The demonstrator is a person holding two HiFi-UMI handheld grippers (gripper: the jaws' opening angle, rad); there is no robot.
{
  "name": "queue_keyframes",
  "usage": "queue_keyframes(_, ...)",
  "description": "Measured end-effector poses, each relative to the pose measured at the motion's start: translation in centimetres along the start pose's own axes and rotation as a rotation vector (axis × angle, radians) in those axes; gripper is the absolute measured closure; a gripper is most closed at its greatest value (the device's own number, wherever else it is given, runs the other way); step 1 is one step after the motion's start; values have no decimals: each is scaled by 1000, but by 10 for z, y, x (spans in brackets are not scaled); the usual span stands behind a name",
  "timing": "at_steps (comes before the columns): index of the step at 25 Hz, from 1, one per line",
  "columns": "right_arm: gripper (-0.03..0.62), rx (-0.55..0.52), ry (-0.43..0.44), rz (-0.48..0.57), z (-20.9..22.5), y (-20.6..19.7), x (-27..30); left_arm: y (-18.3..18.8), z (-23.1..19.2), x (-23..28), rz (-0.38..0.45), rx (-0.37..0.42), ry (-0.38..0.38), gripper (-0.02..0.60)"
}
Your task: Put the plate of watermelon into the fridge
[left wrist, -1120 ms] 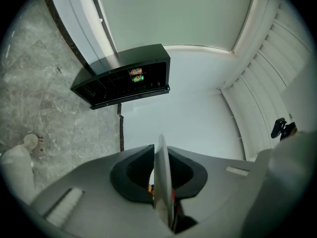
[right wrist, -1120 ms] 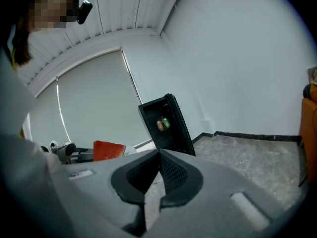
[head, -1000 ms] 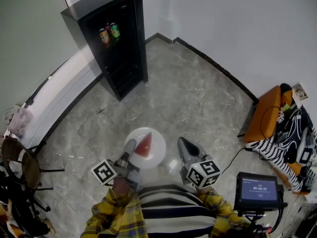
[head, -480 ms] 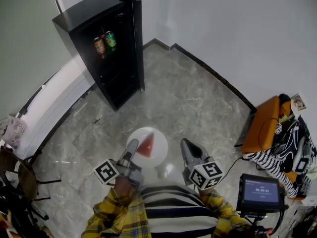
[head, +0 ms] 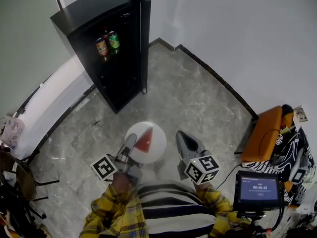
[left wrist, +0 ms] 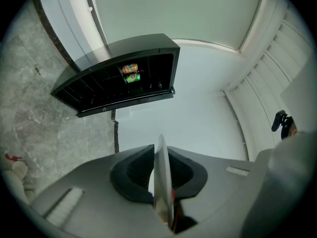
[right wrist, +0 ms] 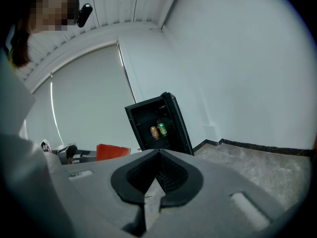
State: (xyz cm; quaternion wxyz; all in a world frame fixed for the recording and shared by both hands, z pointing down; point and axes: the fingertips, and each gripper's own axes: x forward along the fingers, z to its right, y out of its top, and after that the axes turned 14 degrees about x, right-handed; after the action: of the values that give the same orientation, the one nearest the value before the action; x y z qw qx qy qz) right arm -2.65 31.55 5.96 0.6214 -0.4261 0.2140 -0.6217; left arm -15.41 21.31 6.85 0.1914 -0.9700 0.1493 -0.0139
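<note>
Gripping the round white plate (head: pixel 157 150) of red watermelon wedge (head: pixel 145 142) by its near rim, the left tongs (head: pixel 130 144) hold it level; the open black fridge (head: pixel 94 9) stands at eleven o'clock, well apart. The right tongs (head: pixel 182 139) are closed, empty.

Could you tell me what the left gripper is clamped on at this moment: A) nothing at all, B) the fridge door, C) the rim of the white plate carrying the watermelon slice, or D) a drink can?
C: in the left gripper view, the left gripper has the thin edge of the white plate pinched between its jaws, and the head view shows the watermelon slice lying on that plate.
</note>
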Motion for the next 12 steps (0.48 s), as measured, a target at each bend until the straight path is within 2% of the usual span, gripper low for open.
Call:
queue_keyframes(5,597,-43,53,-24,-4,11,25,10,-9,7,38,2,42,551)
queue_keyframes(12,597,-57,133,-88,17,26,83,38,-24,23,167,7,119,551)
